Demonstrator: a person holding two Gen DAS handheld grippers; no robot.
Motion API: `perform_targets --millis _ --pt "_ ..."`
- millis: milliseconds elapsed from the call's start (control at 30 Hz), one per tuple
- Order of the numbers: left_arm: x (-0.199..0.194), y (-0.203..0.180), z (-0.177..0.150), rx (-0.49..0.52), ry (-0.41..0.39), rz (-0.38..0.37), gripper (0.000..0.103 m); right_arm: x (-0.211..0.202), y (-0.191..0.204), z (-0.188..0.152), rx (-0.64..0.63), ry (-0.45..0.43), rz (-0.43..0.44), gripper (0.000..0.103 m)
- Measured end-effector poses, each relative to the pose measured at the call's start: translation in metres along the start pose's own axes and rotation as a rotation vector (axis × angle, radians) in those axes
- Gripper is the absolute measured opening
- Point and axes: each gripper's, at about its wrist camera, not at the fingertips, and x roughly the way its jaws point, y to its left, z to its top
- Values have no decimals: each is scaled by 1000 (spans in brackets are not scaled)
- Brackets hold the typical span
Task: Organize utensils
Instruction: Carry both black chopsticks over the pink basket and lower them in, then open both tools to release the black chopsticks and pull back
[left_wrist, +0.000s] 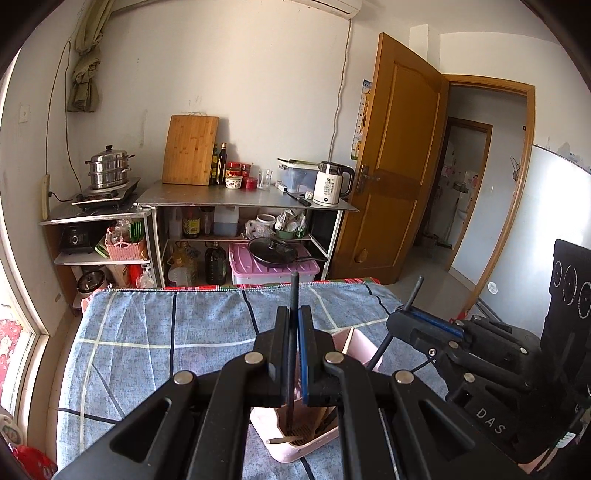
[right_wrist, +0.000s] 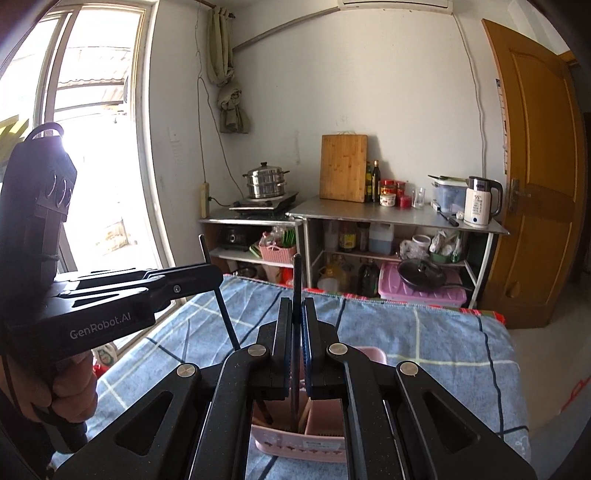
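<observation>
Two grippers, one dark chopstick each, over a pink utensil holder

The left gripper (left_wrist: 294, 321) is clenched on an upright chopstick (left_wrist: 294, 291) whose lower end dips into the pink utensil holder (left_wrist: 295, 448); the right gripper (right_wrist: 294, 314) grips a second chopstick (right_wrist: 296, 273) the same way, close beside it. The holder sits near the table's front edge on the blue checked cloth (left_wrist: 166, 332), which lies bare out to its far hem and left side. Beyond stand two metal shelf units (right_wrist: 399, 214) and one wooden door (right_wrist: 532, 166).

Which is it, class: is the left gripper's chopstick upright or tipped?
Upright: the chopstick stands vertical in the shut left gripper, its tip inside the pink holder.
</observation>
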Motion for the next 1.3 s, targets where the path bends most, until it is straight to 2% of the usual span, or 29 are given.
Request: perform_targets --millis 167,467,567,633,800,967,1100,1300 --pt "15 3 -17 -12 54 2 5 13 -4 -19 4 62 -14 5" --pt "19 6 -27 -14 69 17 6 11 -7 -24 3 67 -13 5" --pt "16 6 -25 -9 55 28 14 8 -8 -22 8 71 -9 5" --pt "12 7 -23 -14 44 28 23 5 -9 -21 4 63 -15 5" --pt "-1 6 -24 -13 14 50 28 -8 -10 -22 10 46 -21 12" --pt "-22 4 -30 -14 -26 66 30 -28 -11 -26 8 19 -35 14" --pt "-44 -2 -42 -12 -64 69 36 -47 -12 -34 10 0 -54 20" --pt "-67 -17 -67 3 -82 62 37 -69 -15 -51 16 -5 -84 23"
